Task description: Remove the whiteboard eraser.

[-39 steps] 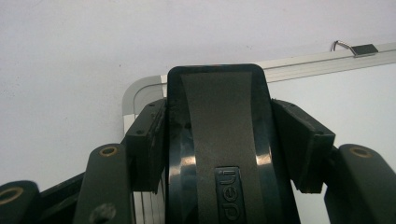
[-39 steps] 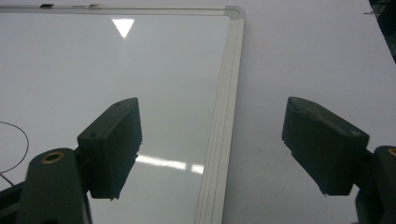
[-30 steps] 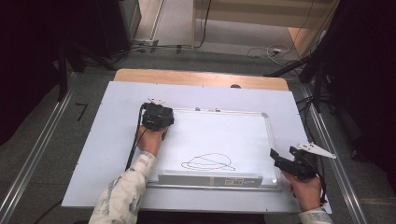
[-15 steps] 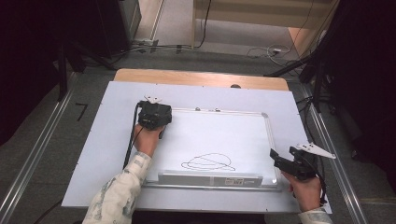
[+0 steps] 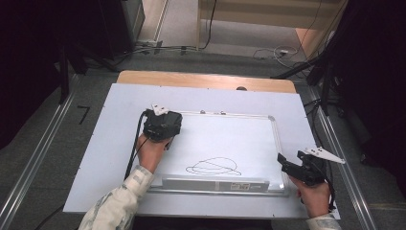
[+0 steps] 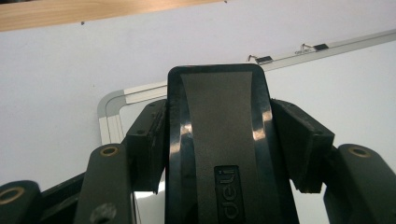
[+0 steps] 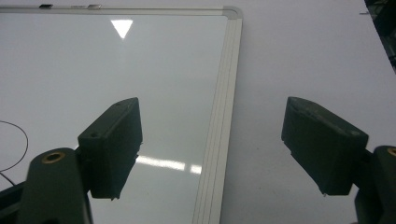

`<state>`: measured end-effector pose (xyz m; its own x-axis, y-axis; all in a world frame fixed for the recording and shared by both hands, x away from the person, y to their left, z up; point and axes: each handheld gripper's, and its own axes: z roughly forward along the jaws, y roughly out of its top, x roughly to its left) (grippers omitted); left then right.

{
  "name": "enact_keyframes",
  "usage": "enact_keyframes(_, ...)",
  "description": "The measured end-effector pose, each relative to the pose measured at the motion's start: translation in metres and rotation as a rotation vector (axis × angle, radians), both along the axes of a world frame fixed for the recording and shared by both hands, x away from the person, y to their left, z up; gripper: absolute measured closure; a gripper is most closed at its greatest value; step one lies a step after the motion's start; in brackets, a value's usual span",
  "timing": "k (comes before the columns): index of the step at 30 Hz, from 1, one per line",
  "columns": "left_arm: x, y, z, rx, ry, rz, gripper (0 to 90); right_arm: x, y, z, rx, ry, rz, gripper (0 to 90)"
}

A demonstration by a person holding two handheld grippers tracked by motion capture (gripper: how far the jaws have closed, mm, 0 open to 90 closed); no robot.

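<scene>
Eraser (image 6: 217, 140), black with a grey centre strip, sits clenched between the two pads of your left gripper (image 6: 219, 144); the pads press on its flanks, as the left gripper view shows. In the high view that gripper (image 5: 162, 125) hangs over the far-left corner of the whiteboard (image 5: 249, 139), with your left hand (image 5: 152, 151) just near of it and its cable running down the left side. Whether the eraser touches the board surface cannot be told.

Whiteboard: lies flat on a pale sheet (image 5: 95, 167) that covers the table, with a silver frame and two small clips (image 6: 264, 59) on its far edge. A black scribble (image 5: 214, 166) of looping lines marks its near middle, well apart from the eraser.

Your right gripper (image 5: 298, 165) rests at the near-right corner of the board. Its jaws stand released and wide apart, straddling the board's right frame edge (image 7: 222, 126), with nothing between them.
</scene>
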<state>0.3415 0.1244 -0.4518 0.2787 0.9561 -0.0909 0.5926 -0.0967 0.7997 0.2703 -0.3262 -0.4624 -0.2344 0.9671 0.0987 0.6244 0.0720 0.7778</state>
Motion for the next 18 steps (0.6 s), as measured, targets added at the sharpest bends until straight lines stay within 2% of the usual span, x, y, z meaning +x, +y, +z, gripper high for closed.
enact_keyframes(10,-0.014,0.005,-0.005,-0.014,0.006,0.012,40.1,0.0,0.001,0.0,-0.002,0.001,0.002,19.0)
enact_keyframes(18,-0.021,0.001,-0.004,-0.024,0.004,0.004,40.1,-0.001,0.0,0.0,-0.001,-0.002,0.002,19.0)
